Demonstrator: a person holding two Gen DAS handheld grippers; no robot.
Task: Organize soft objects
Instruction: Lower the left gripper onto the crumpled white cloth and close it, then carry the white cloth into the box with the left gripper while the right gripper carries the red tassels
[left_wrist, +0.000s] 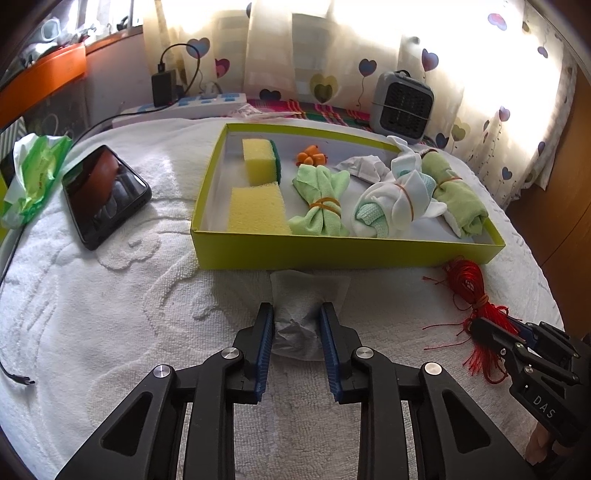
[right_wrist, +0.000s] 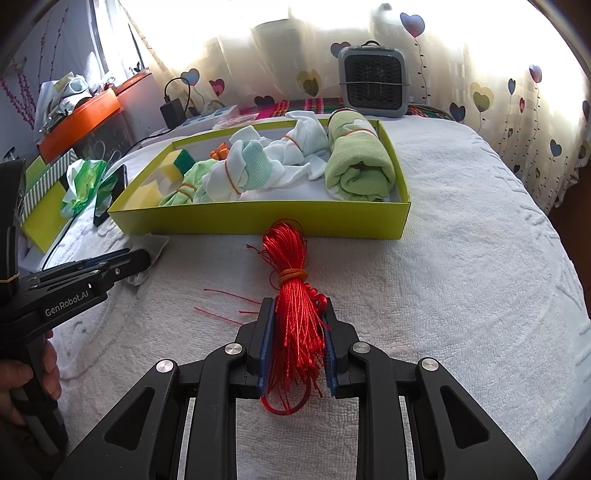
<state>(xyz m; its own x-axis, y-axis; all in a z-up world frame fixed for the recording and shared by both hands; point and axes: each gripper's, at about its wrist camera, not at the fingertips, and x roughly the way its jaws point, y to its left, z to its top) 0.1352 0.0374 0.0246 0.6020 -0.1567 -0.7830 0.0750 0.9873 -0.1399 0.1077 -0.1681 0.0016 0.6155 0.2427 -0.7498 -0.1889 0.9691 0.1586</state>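
A crumpled white tissue (left_wrist: 306, 291) lies on the white towel just in front of the lime green box (left_wrist: 332, 253). My left gripper (left_wrist: 296, 314) is shut on its near end, both blue pads pressing it. In the right wrist view, my right gripper (right_wrist: 298, 306) is shut on a red string bundle (right_wrist: 286, 251) tied with a rubber band, its far end touching the box (right_wrist: 258, 221). Inside the box lie two yellow sponges (left_wrist: 258, 214), green cloth bundles (left_wrist: 321, 203), a white sock bundle (left_wrist: 395, 199) and a small orange piece (left_wrist: 310, 157). The right gripper (left_wrist: 480, 325) shows at the right edge of the left wrist view.
A black phone (left_wrist: 105, 195) and a green plastic bag (left_wrist: 33, 177) lie left of the box. A grey heater (left_wrist: 402, 103), a power strip (left_wrist: 192, 105) and a charger stand at the back by the curtain. A black cable (left_wrist: 14, 376) trails along the left edge.
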